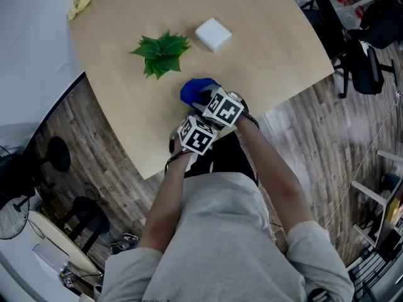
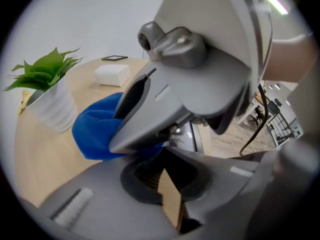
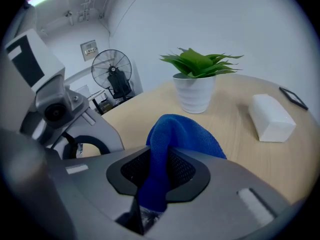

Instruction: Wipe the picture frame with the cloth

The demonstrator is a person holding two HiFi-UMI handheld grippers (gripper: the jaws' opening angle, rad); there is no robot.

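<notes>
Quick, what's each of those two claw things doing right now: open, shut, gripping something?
Left gripper: shut on the thin dark-edged picture frame.
Right gripper: shut on the blue woven cloth.

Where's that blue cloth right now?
In the right gripper view, the blue cloth is clamped in the right tool, above the table just in front of the potted plant.
</notes>
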